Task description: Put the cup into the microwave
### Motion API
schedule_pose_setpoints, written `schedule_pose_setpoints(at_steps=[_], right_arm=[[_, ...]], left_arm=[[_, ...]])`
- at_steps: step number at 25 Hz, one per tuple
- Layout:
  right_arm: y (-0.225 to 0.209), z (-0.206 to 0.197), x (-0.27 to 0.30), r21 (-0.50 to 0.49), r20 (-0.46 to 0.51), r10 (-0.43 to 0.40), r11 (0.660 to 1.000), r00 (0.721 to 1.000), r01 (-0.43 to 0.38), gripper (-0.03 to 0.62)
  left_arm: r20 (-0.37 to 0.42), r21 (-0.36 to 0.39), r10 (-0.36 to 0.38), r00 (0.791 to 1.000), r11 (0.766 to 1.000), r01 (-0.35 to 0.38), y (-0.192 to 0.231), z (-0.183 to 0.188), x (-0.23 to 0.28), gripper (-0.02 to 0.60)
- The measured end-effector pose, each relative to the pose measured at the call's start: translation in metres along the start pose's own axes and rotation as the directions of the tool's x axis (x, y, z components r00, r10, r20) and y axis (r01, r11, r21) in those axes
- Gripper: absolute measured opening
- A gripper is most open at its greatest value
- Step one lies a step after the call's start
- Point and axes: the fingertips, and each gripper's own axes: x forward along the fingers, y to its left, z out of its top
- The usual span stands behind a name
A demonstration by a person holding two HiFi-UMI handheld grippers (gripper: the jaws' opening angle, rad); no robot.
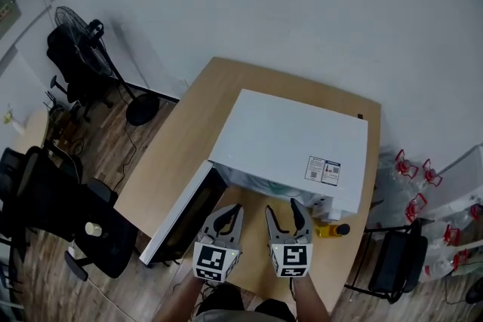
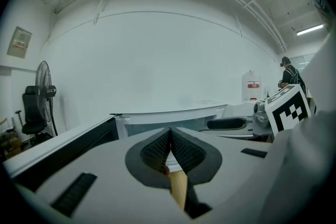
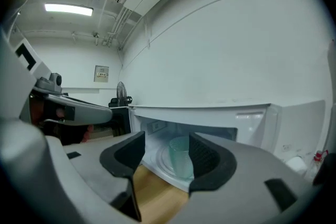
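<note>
A white microwave stands on the wooden table with its door swung open to the left. In the right gripper view, a translucent green cup stands upright on the turntable inside the microwave. My right gripper is held just outside the opening, level with the cup. Its jaws are open and nothing is between them. My left gripper hovers beside it, near the door's hinge side. Its pads meet, with nothing in them.
A yellow object sits on the table at the microwave's front right corner. On the floor to the left are a standing fan and black chairs. Several water bottles and another chair are on the right.
</note>
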Motion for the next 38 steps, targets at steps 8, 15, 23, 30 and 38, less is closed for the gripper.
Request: schedule_pose_setpoints(at_steps=[8, 15, 23, 30, 38], right_arm=[[0.009, 0.015, -0.045, -0.044, 0.017, 0.07, 0.997, 0.997, -0.069, 0.196], [0.015, 0.027, -0.086, -0.064, 0.034, 0.119, 0.991, 0.992, -0.116, 0.13], [0.023, 0.033, -0.133, -0.065, 0.051, 0.157, 0.986, 0.986, -0.153, 0.079], [0.024, 0.03, -0.164, -0.073, 0.058, 0.159, 0.985, 0.986, -0.154, 0.039], [0.018, 0.022, -0.185, -0.083, 0.052, 0.143, 0.987, 0.988, -0.138, 0.02]], left_arm=[[0.033, -0.005, 0.054, 0.998, 0.999, -0.054, -0.025, 0.008, -0.034, 0.023], [0.059, -0.011, 0.094, 0.994, 0.996, -0.093, -0.052, 0.015, -0.063, 0.023], [0.075, -0.012, 0.144, 0.987, 0.99, -0.143, -0.074, 0.014, -0.104, 0.023], [0.062, -0.009, 0.152, 0.986, 0.988, -0.152, -0.091, 0.005, -0.13, 0.023], [0.054, -0.003, 0.162, 0.985, 0.987, -0.162, -0.093, -0.001, -0.143, 0.023]])
